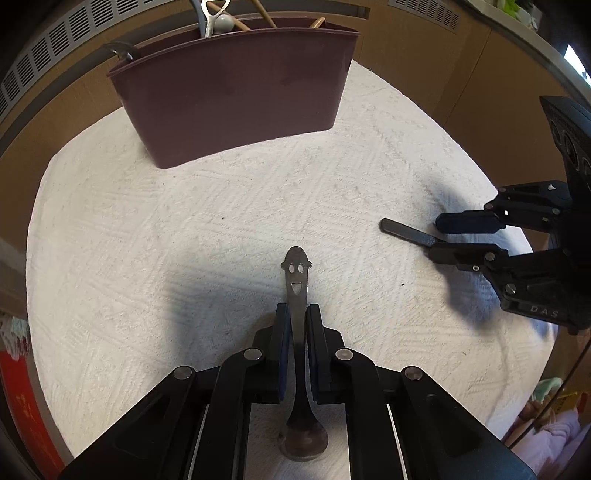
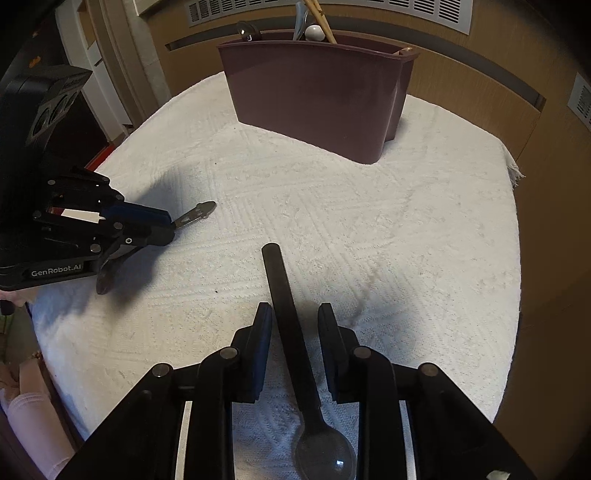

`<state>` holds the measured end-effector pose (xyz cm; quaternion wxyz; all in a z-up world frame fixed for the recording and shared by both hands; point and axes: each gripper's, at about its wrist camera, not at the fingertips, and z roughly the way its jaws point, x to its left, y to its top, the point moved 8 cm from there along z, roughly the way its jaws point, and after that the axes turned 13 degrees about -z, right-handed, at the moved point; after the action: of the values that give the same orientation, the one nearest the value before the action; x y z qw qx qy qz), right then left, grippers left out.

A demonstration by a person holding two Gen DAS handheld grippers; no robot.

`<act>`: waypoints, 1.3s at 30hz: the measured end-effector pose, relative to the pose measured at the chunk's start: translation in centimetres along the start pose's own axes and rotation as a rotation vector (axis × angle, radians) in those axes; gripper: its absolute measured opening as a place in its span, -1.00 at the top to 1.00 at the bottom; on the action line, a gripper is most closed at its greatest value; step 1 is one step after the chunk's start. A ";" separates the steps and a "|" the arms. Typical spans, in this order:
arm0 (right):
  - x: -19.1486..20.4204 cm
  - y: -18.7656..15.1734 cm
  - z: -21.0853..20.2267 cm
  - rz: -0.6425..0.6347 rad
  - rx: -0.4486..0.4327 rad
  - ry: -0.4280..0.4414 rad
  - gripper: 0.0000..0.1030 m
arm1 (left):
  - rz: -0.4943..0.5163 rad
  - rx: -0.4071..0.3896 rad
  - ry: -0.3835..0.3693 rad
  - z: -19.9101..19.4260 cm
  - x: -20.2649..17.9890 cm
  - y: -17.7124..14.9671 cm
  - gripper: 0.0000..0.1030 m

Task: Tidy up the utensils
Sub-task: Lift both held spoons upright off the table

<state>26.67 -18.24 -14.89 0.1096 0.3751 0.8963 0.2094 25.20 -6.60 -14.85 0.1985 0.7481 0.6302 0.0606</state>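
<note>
A metal spoon [image 1: 295, 269] with a smiling face cut into its handle end lies on the white cloth [image 1: 184, 240]. My left gripper [image 1: 297, 314] is shut on its handle, and the bowl shows below the fingers. From the right wrist view, that left gripper [image 2: 168, 225] sits at the left with the metal spoon [image 2: 197, 214] sticking out of it. A black plastic spoon [image 2: 280, 280] lies between the fingers of my right gripper [image 2: 295, 314], which is open with a gap on both sides of the handle. In the left wrist view the right gripper [image 1: 439, 236] straddles the black spoon [image 1: 402, 230].
A maroon utensil caddy [image 1: 229, 96] stands at the far edge of the cloth, holding chopsticks [image 2: 323, 18], a pale utensil and a dark spoon. Wood-coloured cabinet fronts [image 2: 480, 74] rise behind it. A sleeve [image 2: 22, 406] shows at the lower left.
</note>
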 end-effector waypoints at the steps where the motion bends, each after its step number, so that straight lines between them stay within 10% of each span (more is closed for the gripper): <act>1: 0.1 0.1 0.1 -0.002 0.004 0.005 0.50 | -0.002 0.002 -0.003 -0.2 0.1 -0.2 0.82; 15: 0.5 1.7 -3.6 0.038 -0.123 -0.048 0.79 | -0.002 0.005 0.019 -0.2 -0.7 0.3 0.81; 27: 0.7 3.6 -7.9 0.134 -0.310 -0.060 0.79 | -0.183 -0.305 -0.148 -6.6 -0.1 1.6 0.82; 39: 0.5 4.3 -8.2 0.143 -0.336 -0.089 0.79 | -0.210 -0.350 -0.179 -7.9 0.1 2.5 0.82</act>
<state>26.14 -17.57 -5.62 0.1950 0.4231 0.8141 0.3469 24.81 -5.08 -6.75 0.3857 0.6348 0.6646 0.0815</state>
